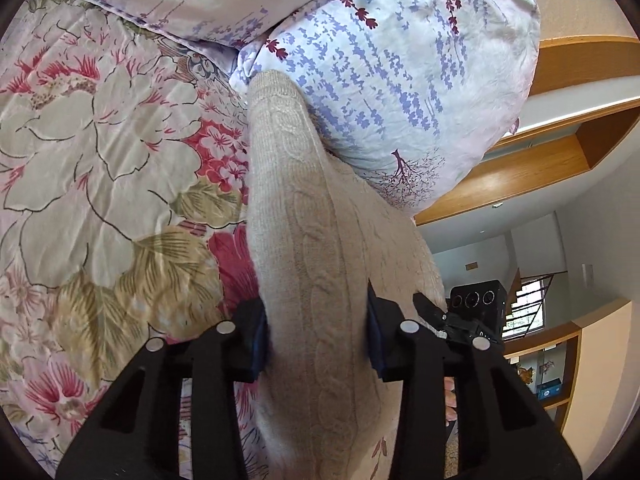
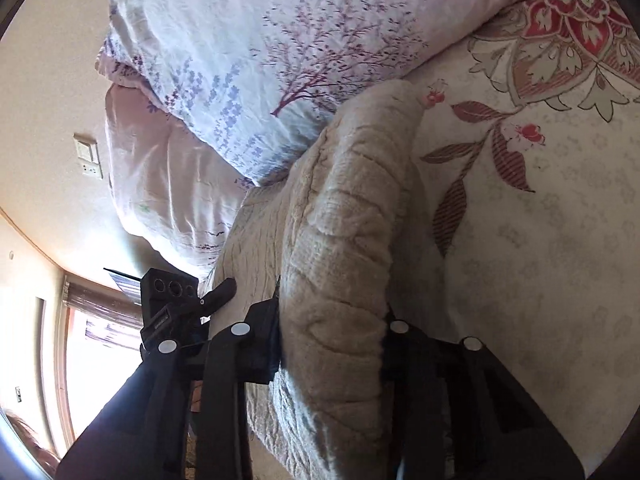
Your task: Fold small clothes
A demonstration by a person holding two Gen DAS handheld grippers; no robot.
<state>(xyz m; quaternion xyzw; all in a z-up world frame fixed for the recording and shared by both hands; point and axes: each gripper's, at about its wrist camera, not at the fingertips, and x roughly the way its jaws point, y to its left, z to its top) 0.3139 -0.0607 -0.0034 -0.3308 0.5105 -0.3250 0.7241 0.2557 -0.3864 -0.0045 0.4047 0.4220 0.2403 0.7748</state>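
Both tools are clamped on the same beige cable-knit sweater (image 1: 304, 248), one at each side, and it looks lifted off the bed at the near end. My read: a two-point hold so the knit hangs taut and can be laid down or folded over in one go.

Left tool (image 1: 318, 344): jaws closed on a bunched, tube-like part of the sweater, likely a sleeve or a folded edge. The fabric fills the gap between the jaws and runs straight forward from them, tapering to a ribbed end (image 1: 272, 84) that touches the lavender-print pillow (image 1: 400, 80). The other tool's camera block (image 1: 476, 304) shows just to the right, so the two grips are near each other.

Right tool (image 2: 332, 344): jaws closed on a thick roll of the sweater (image 2: 344, 240). The roll passes between the jaws and goes forward and up to a rounded end (image 2: 396, 92) lying against the pillow (image 2: 280, 60) and the floral bedspread (image 2: 540, 240). More of the knit spreads flat to the left of the roll.

Where it is: on the bed, on the floral bedspread (image 1: 100, 140), far end pushed up to the pillow, near end in both tools. Whether the middle still rests on the bed or hangs free I cannot tell.

Judgement: mid-fold, with the sweater still bunched rather than flat. A risk is the far end catching on the pillow and spoiling the fold line. Thick knit, so slip looks unlikely.
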